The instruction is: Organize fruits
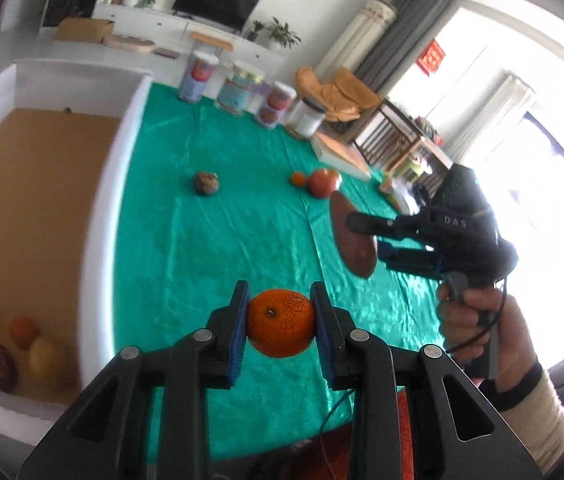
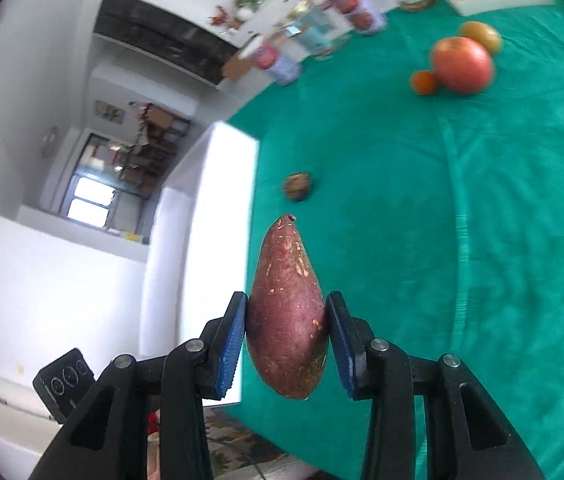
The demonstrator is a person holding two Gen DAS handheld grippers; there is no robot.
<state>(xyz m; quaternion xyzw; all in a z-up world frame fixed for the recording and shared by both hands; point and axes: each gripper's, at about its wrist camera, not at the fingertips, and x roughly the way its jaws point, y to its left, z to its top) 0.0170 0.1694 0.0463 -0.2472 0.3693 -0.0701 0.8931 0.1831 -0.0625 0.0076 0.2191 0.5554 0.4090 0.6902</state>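
Flanking green cloth (image 1: 210, 248), white tray (image 1: 102, 216), jars (image 1: 238, 88)

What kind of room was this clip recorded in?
Most likely a home living room: a television on a white cabinet with potted plants, and curtains by a bright window. The work surface is a green cloth.

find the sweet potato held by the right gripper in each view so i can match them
Left wrist view: sweet potato right of centre, clamped in the right gripper above the green cloth.
Right wrist view: sweet potato bottom centre, between the blue pads, pointed tip up.
Shared landmark: the big red fruit beside a small orange one.
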